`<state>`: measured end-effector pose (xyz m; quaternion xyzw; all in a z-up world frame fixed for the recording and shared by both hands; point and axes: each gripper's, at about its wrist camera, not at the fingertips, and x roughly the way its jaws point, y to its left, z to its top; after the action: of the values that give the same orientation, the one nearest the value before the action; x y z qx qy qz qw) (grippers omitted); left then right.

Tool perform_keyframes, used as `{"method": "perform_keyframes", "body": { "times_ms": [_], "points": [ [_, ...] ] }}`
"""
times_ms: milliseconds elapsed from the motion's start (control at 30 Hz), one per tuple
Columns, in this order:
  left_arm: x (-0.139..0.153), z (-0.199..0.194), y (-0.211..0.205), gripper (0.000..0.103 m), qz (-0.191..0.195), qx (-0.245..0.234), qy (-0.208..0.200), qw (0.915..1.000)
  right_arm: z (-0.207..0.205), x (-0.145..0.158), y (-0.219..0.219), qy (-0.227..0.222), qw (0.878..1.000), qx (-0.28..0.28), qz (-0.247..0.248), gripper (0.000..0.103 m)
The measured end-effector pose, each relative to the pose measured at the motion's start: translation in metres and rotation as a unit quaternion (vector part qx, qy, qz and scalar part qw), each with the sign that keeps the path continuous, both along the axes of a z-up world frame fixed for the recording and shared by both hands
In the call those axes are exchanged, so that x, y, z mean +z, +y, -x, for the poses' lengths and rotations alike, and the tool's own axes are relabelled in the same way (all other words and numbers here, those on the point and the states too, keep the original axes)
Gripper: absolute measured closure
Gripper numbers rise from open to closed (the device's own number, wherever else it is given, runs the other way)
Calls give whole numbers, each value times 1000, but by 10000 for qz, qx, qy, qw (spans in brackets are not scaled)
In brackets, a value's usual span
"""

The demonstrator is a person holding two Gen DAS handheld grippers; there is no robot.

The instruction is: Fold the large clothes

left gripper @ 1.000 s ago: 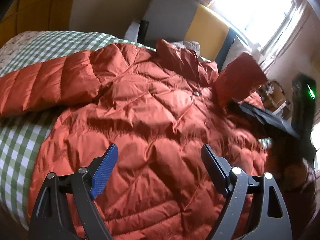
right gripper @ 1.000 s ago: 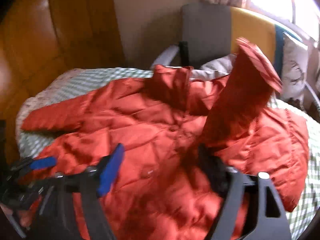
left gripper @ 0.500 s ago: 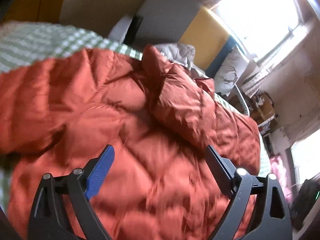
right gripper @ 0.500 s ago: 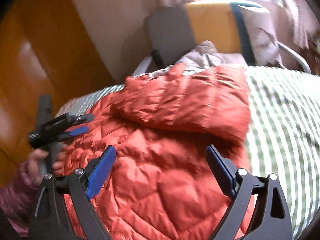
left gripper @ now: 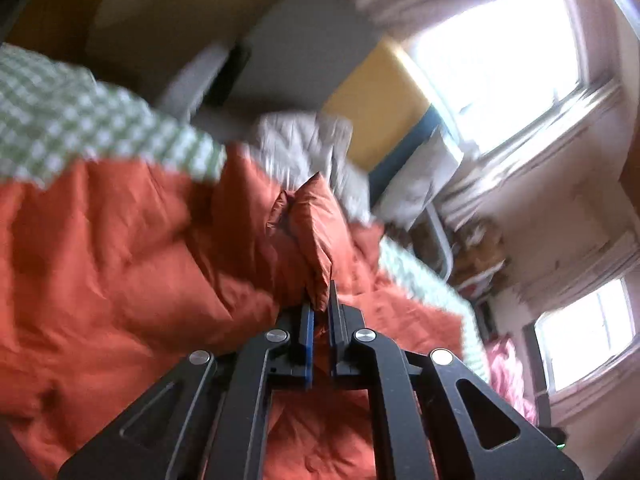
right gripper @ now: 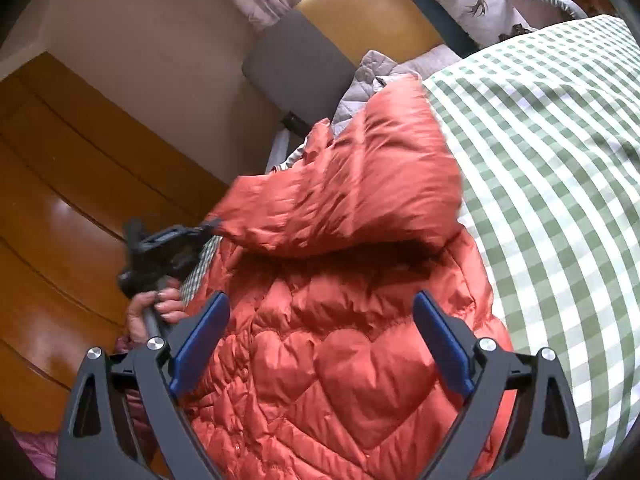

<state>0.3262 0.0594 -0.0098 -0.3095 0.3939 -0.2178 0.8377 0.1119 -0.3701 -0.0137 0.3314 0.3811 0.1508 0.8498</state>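
One sleeve (right gripper: pixel 340 196) of the orange down jacket (right gripper: pixel 340 368), spread on the checked bed (right gripper: pixel 560 160), is pinched by the left gripper (left gripper: pixel 320 304) toward 9 o'clock to fold it over, while the right gripper (right gripper: pixel 320 344) hovers spread wide, empty.

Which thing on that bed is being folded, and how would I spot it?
Look at the bed with the green-and-white checked sheet. Across it lies a puffy orange-red quilted jacket, one part lifted by the left gripper. Its shiny stitched padding and bright colour set it apart from the pale grey quilted blanket behind.
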Motion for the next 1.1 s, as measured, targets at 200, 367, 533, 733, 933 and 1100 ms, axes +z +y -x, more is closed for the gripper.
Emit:
{"method": "perform_keyframes", "body": {
  "times_ms": [200,367,533,733,933,1100],
  "points": [
    [21,33,44,99,-494,97,-297,9983,-13,15,5,-159,9997,-181,82,12],
    [-9,51,65,99,-591,260,-47,9979,-52,31,48,-401,9947,-162,934,17],
    [-36,63,78,99,-818,506,168,9952,-110,9,81,15,9827,-242,1834,18],
    [-64,61,72,99,-1503,446,332,9871,-157,-48,100,723,9507,-440,2983,25],
    [-92,55,65,99,-1734,467,511,9824,-167,-77,110,820,9308,-693,3493,21],
    [-79,73,63,89,-2037,601,453,9761,-166,-71,111,892,9232,-755,3662,16]
  ]
}}
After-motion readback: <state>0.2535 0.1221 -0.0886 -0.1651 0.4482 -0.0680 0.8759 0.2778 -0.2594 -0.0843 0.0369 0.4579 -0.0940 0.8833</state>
